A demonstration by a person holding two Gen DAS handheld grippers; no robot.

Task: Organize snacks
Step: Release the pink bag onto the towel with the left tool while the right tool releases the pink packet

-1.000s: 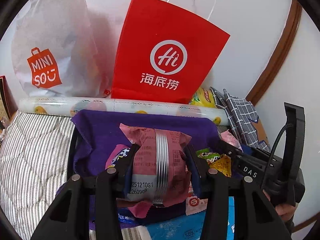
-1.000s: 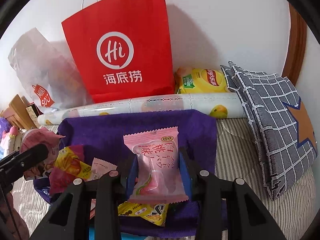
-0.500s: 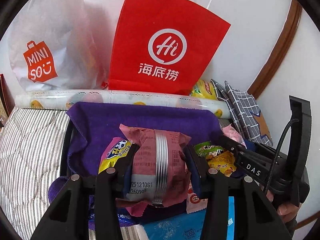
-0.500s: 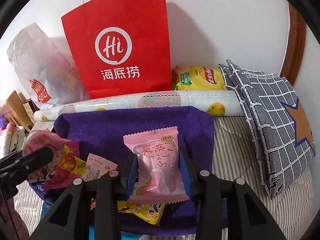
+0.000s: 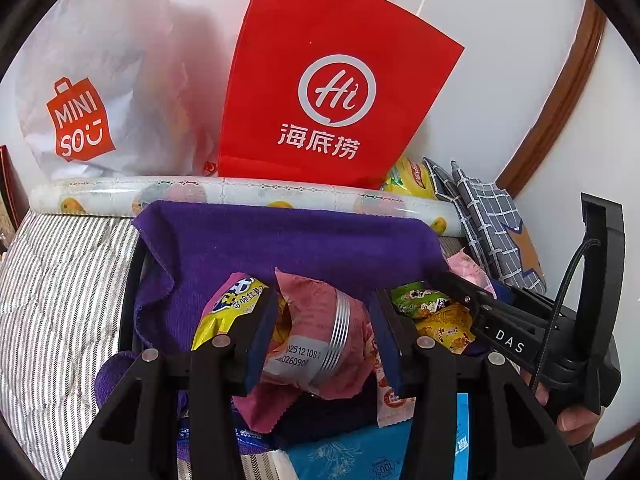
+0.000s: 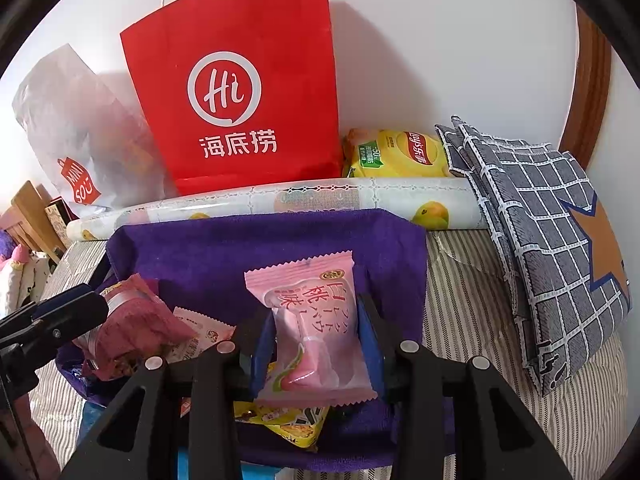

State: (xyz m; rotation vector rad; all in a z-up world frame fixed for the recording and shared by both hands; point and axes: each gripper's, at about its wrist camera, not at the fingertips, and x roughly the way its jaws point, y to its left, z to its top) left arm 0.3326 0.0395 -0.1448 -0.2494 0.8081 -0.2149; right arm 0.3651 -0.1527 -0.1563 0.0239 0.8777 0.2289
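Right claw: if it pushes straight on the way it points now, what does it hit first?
Most likely the purple towel lying just past the pink peach packet held in the right claw. Beyond that come the fruit-print roll and red paper bag. Depth is uncertain in this view.

A red paper bag (image 6: 240, 92) stands against the white wall (image 6: 440, 40), with a white plastic bag (image 5: 92, 92) beside it. A printed roll (image 6: 320, 196) lies along their base. A grey checked cushion (image 6: 552, 248) with an orange star leans at the far end of the roll, on striped bedding (image 5: 52, 300). Curved wooden trim (image 5: 560, 88) runs up the wall.
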